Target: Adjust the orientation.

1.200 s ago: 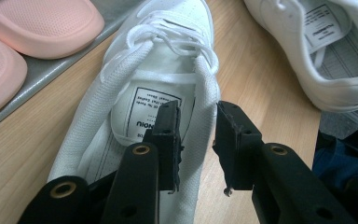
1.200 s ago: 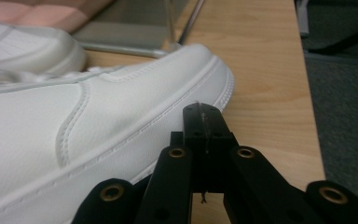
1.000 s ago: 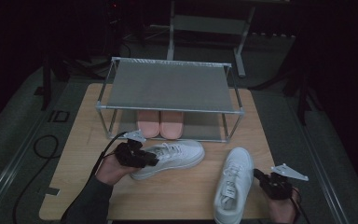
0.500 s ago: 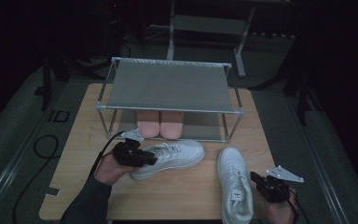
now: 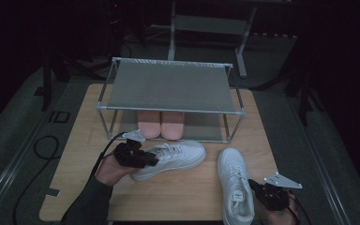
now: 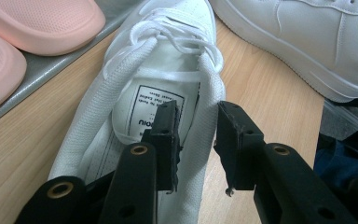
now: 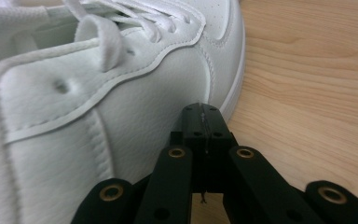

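Note:
A white sneaker (image 5: 178, 157) lies sideways on the wooden table (image 5: 178, 199), toe to the right. My left gripper (image 5: 143, 158) is at its heel end. In the left gripper view one jaw sits inside the shoe and the other outside, and my left gripper (image 6: 198, 135) is shut on the padded collar wall of this sneaker (image 6: 168, 70). A second white sneaker (image 5: 234, 185) points away from me at the front right. My right gripper (image 5: 254, 186) is shut and empty. In the right gripper view the tip of my right gripper (image 7: 204, 116) rests against that sneaker's side (image 7: 98, 121).
A grey metal shoe rack (image 5: 168, 84) stands at the back of the table, with a pair of pink slippers (image 5: 161, 124) on its lower shelf. The second sneaker (image 6: 307, 37) lies close beyond the held one. Black cables trail off the table's left side.
The right sneaker has swung from a tilt to pointing straight away from me, and my right gripper has shifted slightly toward the front edge beside it. The left gripper and its sneaker have stayed put.

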Demonstrator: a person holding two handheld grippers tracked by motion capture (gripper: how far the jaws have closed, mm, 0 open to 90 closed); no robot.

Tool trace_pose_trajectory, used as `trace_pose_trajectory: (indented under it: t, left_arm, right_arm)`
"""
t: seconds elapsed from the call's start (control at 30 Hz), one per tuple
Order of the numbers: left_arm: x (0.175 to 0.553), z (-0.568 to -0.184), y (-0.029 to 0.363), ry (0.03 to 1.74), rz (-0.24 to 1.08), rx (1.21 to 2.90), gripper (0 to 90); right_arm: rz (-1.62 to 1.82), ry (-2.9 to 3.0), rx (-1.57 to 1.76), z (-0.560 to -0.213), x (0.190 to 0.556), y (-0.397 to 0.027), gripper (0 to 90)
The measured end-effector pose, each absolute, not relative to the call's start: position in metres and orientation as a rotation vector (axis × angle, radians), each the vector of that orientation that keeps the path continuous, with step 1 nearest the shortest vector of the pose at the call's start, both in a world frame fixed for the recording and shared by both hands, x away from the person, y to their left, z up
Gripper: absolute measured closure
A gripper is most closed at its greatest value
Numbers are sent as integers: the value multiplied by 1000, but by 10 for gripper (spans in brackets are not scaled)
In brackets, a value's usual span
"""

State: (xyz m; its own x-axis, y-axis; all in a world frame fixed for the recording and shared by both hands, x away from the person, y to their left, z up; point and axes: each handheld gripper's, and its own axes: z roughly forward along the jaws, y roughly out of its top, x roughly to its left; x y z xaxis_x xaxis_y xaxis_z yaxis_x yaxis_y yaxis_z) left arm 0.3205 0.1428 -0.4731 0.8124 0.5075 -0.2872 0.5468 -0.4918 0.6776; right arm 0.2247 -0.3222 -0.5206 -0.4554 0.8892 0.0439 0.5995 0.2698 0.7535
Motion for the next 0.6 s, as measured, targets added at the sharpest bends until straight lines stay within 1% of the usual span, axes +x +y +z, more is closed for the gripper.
trace_pose_trajectory:
  t: [0.27, 0.6]
  left_arm:
    - [319, -474, 140, 757, -67, 2193, 689]
    - [319, -473, 140, 758, -65, 2193, 694]
  right_arm:
    - [1025, 2219, 1284, -520, 224, -302, 900]
    - [1025, 2285, 1242, -520, 206, -309, 900]
